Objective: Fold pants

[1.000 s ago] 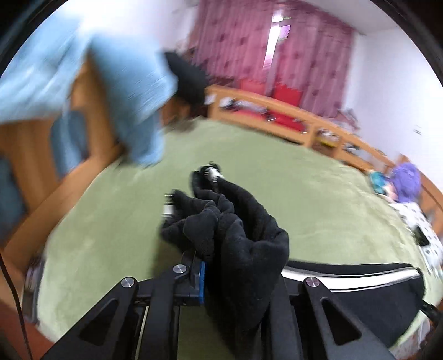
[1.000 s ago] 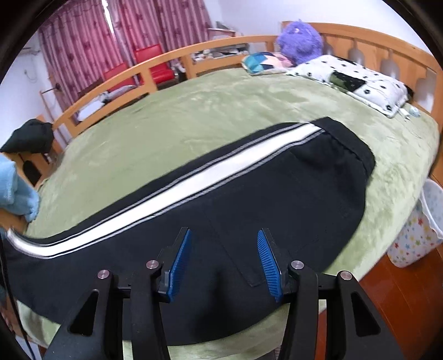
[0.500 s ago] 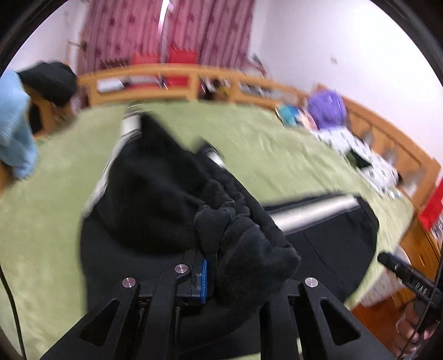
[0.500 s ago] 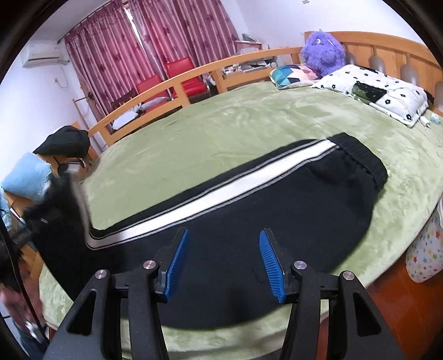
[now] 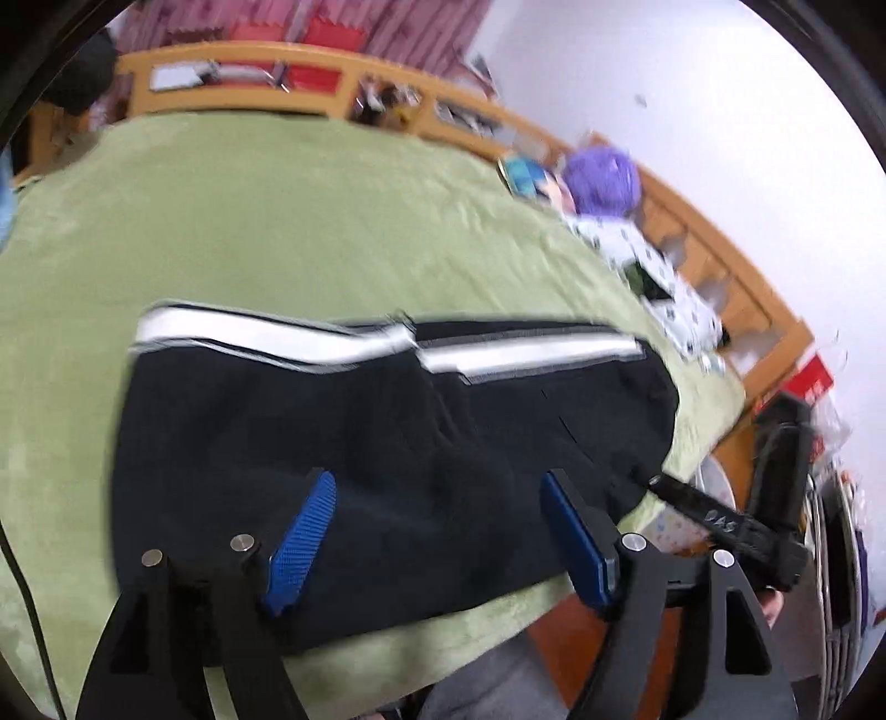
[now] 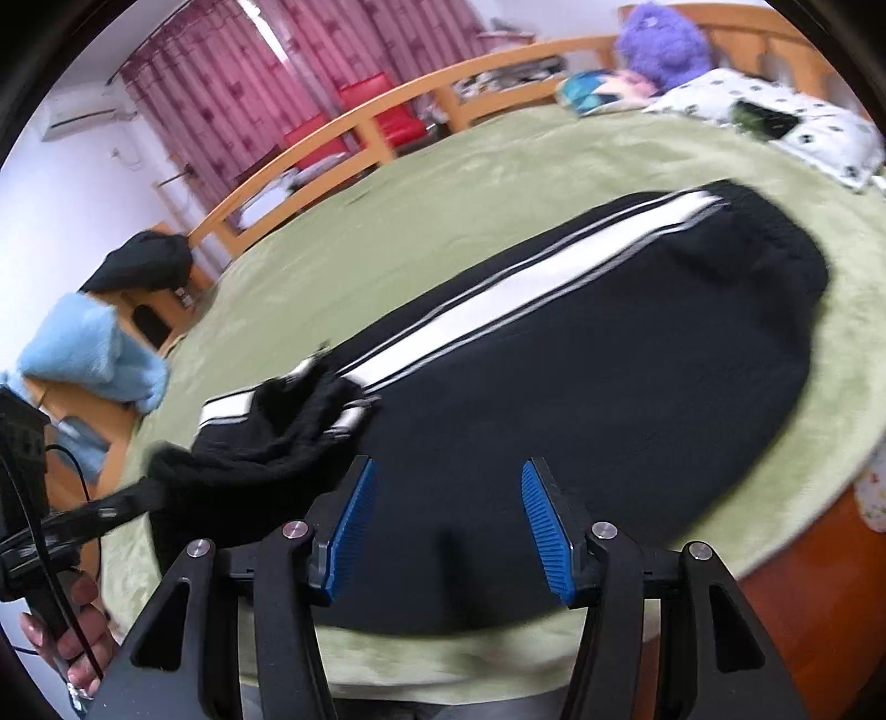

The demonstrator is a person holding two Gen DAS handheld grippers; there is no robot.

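Note:
Black pants with a white side stripe lie on the green bed cover, the leg end folded over onto the upper part. In the right wrist view the pants stretch toward the waistband at the right, with the folded leg end bunched at the left. My left gripper is open and empty just above the pants. My right gripper is open and empty over the pants' near edge. The right gripper's finger shows in the left wrist view.
Green bed cover inside a wooden rail. Spotted pillow and purple plush at the head end. Blue cloth and a black garment hang at the left. The floor lies beyond the near bed edge.
My left gripper carried the leg end over toward the waistband, then opened and let it go. The pants now lie folded. My right gripper stayed open and shifted slightly.

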